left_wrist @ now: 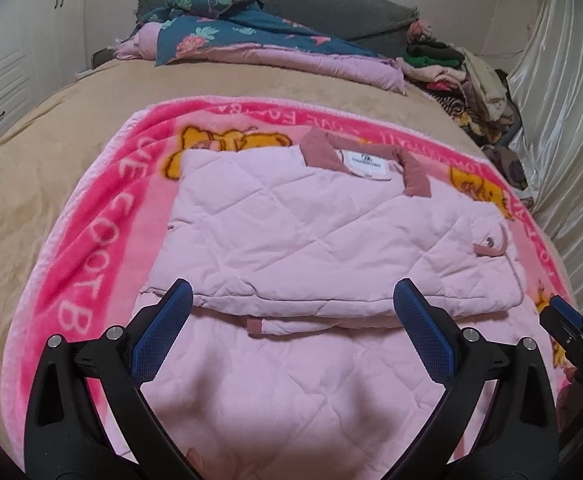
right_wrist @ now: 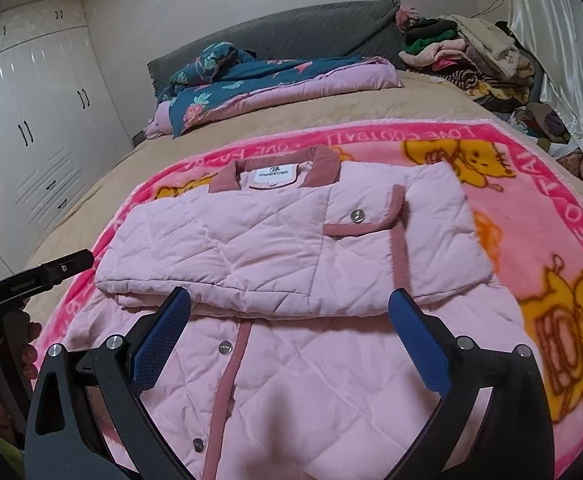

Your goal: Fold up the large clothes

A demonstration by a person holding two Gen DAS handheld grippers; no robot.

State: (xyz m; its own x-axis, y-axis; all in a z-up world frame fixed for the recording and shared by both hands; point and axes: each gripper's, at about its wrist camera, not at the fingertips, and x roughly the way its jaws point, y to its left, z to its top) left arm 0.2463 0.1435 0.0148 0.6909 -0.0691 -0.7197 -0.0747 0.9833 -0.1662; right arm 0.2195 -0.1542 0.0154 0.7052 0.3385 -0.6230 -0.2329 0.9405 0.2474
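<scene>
A pale pink quilted jacket [left_wrist: 311, 232] [right_wrist: 275, 248] with a dusty-rose collar lies flat on a pink cartoon blanket [left_wrist: 103, 232] [right_wrist: 551, 208]. Its sleeves are folded across the chest, forming a thick layer over the lower body. My left gripper [left_wrist: 293, 304] hovers open just short of that folded edge, nothing between its fingers. My right gripper [right_wrist: 291, 308] is open too, at the same edge, above the snap-button placket [right_wrist: 227, 368]. Each view shows the other gripper at its margin: the right gripper [left_wrist: 571, 332], and the left gripper [right_wrist: 39, 276] held by a hand.
The blanket lies on a tan bedspread [left_wrist: 23, 168]. A teal floral quilt [left_wrist: 227, 32] and grey headboard [left_wrist: 331, 4] sit at the far end. A heap of clothes [right_wrist: 471, 60] is piled at the far right by a curtain [left_wrist: 563, 112]. White wardrobes [right_wrist: 31, 112] stand left.
</scene>
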